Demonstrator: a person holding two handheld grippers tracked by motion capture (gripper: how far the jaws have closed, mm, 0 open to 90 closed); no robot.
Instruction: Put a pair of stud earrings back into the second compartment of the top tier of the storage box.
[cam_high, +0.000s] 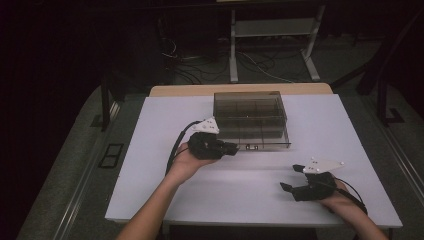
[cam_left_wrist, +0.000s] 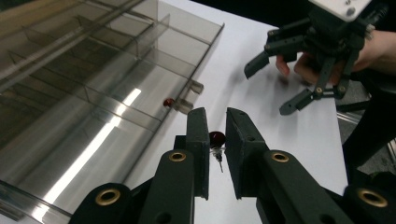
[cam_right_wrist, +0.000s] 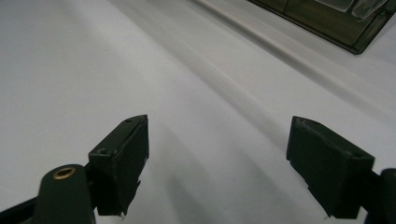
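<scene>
The left gripper (cam_left_wrist: 217, 135) pinches a red-headed pin (cam_left_wrist: 217, 139) beside the clear divided box (cam_left_wrist: 107, 70) (no legible labels); the right gripper (cam_right_wrist: 217, 149) gapes wide over the table (cam_right_wrist: 93, 56).

The small dark-red object (cam_left_wrist: 217, 138) between the left gripper (cam_left_wrist: 216, 135) pads is too tiny to identify; the clear organizer box (cam_left_wrist: 93, 84) runs past the frame's left edge.
</scene>
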